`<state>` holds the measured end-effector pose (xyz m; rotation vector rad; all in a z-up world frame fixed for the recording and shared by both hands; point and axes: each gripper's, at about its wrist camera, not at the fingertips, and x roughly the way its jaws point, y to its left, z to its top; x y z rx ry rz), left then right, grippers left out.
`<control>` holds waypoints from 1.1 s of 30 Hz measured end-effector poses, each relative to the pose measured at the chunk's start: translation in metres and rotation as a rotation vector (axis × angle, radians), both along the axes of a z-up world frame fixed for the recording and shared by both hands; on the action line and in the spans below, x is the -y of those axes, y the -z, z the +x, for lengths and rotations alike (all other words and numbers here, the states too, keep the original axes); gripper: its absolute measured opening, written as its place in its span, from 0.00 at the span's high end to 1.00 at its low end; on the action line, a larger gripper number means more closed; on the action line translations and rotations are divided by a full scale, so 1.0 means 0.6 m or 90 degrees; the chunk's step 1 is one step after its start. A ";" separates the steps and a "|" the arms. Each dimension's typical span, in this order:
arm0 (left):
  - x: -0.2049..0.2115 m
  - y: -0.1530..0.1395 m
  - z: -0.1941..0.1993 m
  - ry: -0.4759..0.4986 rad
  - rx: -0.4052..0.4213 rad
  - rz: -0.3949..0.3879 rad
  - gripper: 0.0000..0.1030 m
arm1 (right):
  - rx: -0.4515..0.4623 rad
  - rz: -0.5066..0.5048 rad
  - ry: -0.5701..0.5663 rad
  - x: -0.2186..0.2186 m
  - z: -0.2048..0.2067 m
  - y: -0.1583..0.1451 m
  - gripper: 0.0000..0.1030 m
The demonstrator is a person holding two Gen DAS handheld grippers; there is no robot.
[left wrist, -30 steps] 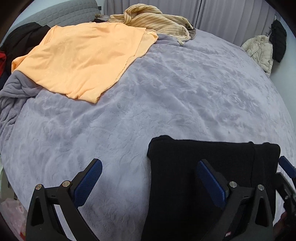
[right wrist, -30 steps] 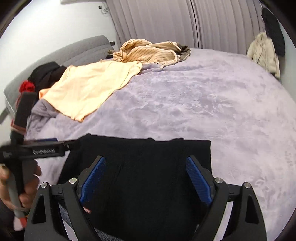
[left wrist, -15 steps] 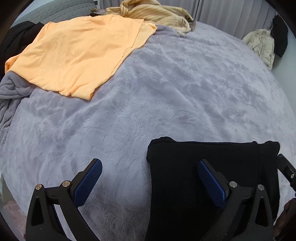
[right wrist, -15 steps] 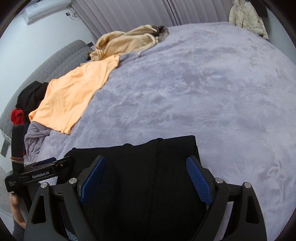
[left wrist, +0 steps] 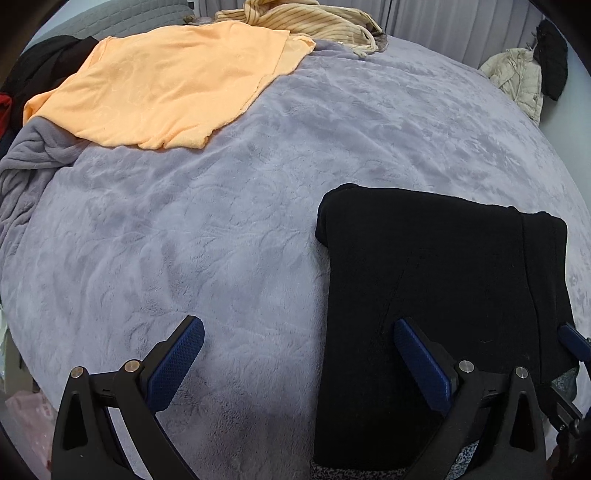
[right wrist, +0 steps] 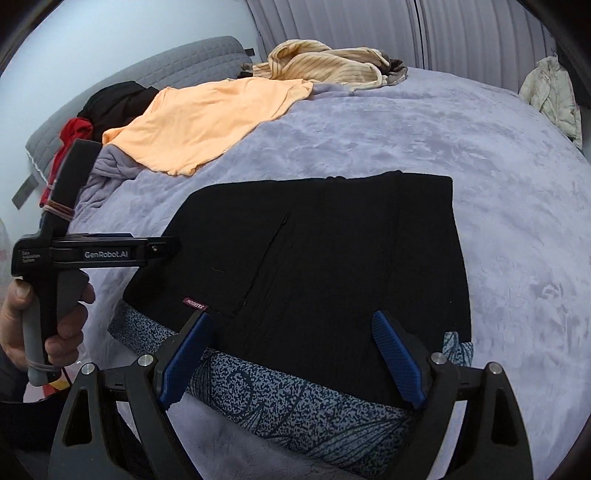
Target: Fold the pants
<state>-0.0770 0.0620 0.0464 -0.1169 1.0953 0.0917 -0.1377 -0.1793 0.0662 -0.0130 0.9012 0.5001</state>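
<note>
The black pants (right wrist: 332, 251) lie folded into a flat rectangle on the grey-lilac blanket (right wrist: 498, 221), their near end resting on a speckled blue-grey cloth (right wrist: 288, 402). My right gripper (right wrist: 291, 354) hovers open over that near end, holding nothing. My left gripper (left wrist: 299, 354) is open too: one finger is over the pants (left wrist: 443, 288), the other over the bare blanket (left wrist: 184, 240). In the right wrist view the left gripper (right wrist: 162, 246) shows from the side at the pants' left edge, held by a hand (right wrist: 55, 325).
An orange shirt (left wrist: 170, 81) lies spread at the far left of the bed. Behind it is a striped beige garment (left wrist: 306, 18). Black and red clothes (right wrist: 107, 107) pile against the grey headboard (right wrist: 177, 70). A pale jacket (right wrist: 554, 92) hangs near the curtains.
Both grippers have drawn back toward the near end of the pants and sunk a little. The speckled cloth under that end has come into the right wrist view. Both stay open.
</note>
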 end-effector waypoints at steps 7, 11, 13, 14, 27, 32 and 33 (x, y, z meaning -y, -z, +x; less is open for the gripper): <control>-0.004 -0.056 -0.048 0.024 0.049 -0.030 0.00 | 0.016 0.028 -0.024 0.005 -0.050 -0.045 0.11; 0.006 -0.005 -0.051 0.020 0.000 0.011 0.00 | -0.017 0.008 -0.017 0.001 -0.055 -0.008 0.11; 0.008 0.003 -0.052 0.009 0.005 0.018 0.00 | -0.006 0.001 -0.021 -0.002 -0.058 -0.002 0.09; 0.012 0.000 -0.054 0.010 0.010 0.029 0.00 | -0.001 -0.004 -0.024 -0.005 -0.059 -0.002 0.08; 0.019 -0.007 -0.053 0.020 0.019 0.058 0.00 | 0.010 0.008 -0.036 -0.014 -0.057 -0.022 0.06; 0.021 -0.008 -0.054 0.019 0.020 0.059 0.00 | 0.035 -0.012 0.010 -0.019 -0.006 -0.051 0.06; 0.020 -0.008 -0.053 0.019 0.021 0.059 0.00 | 0.022 -0.025 0.029 -0.021 0.018 -0.050 0.06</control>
